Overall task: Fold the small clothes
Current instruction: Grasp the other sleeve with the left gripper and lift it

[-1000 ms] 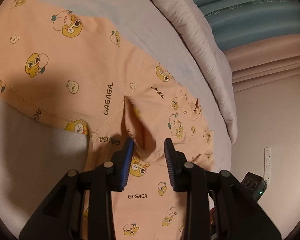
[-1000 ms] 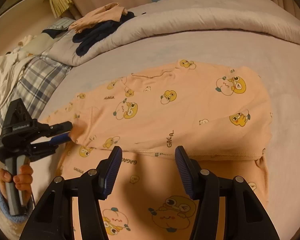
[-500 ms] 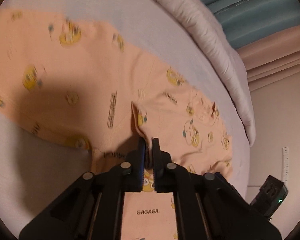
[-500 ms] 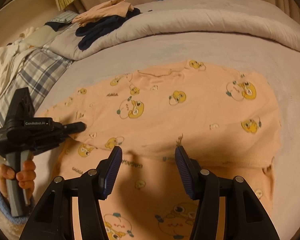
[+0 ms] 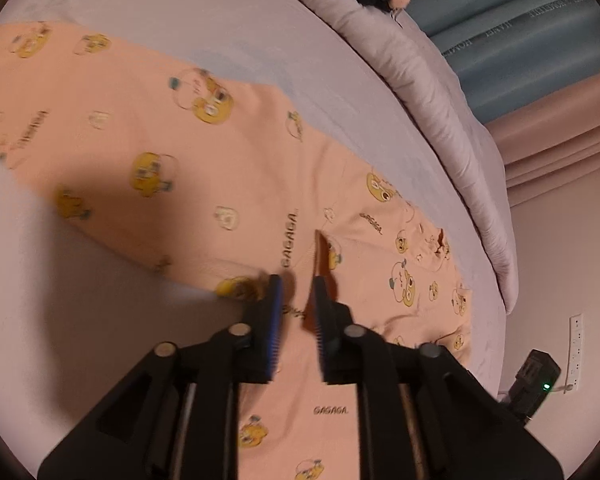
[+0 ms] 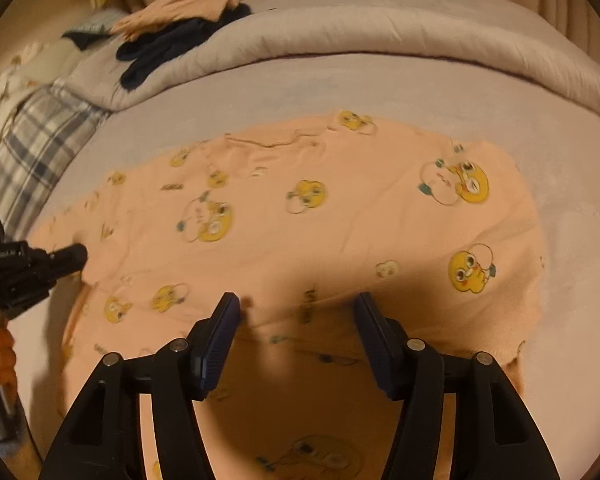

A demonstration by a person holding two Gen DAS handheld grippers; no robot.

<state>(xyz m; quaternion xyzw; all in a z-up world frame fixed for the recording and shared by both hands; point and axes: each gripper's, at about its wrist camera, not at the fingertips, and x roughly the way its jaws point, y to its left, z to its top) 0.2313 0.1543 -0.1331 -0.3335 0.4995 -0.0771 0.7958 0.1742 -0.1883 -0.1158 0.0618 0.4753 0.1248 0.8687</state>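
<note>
A peach top (image 6: 340,216) printed with yellow cartoon figures lies spread on the grey bed sheet (image 6: 572,216), its lower part folded up over itself. In the left wrist view the same peach top (image 5: 220,152) fills the middle. My left gripper (image 5: 297,282) hovers at its edge with its jaws opening. A small raised fold of cloth (image 5: 322,256) stands just ahead of the right pad, and the pads do not press it. The right wrist view shows the left gripper (image 6: 76,254) at the top's left edge. My right gripper (image 6: 297,300) is open above the folded hem, holding nothing.
A rolled grey duvet (image 6: 380,32) runs along the far side of the bed. Dark and peach clothes (image 6: 168,44) lie on it at the left, above a plaid cloth (image 6: 32,132). A person's hand (image 6: 0,360) holds the left gripper. A wall socket (image 5: 575,344) sits beyond the bed.
The left gripper closed on a pinched fold of the top, then opened again and let it go. The right gripper stayed open over the hem and barely shifted.
</note>
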